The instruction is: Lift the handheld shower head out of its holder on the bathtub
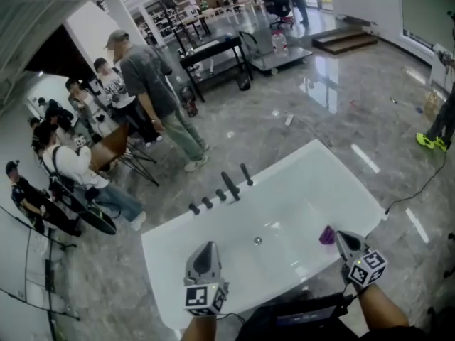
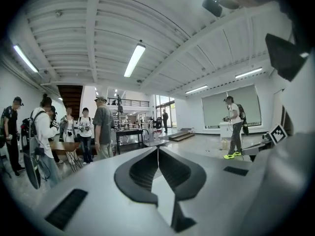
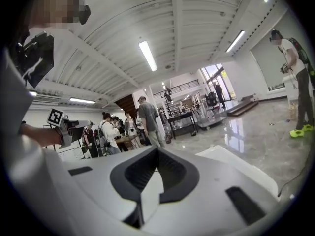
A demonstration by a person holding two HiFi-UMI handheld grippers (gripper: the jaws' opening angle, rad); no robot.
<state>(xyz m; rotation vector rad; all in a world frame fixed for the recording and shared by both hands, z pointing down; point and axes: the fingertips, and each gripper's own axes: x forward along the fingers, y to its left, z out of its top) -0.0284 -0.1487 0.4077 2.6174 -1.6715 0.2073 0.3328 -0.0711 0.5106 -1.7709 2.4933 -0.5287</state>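
The slim black handheld shower head is seen standing in its holder on the far rim of the white oblong bathtub, near the centre of the head view. It is placed at the right end of a row made up of a longer black spout and three small black knobs. A small purple object is seen inside the tub toward the lower right, just beside the right gripper, whose fingers are pressed together with nothing between them. The left gripper, seen at lower centre over the near part of the tub, is likewise closed and empty. Both grippers are seen well apart from the shower head. A group of people is gathered on the glossy grey marble floor at the upper left.
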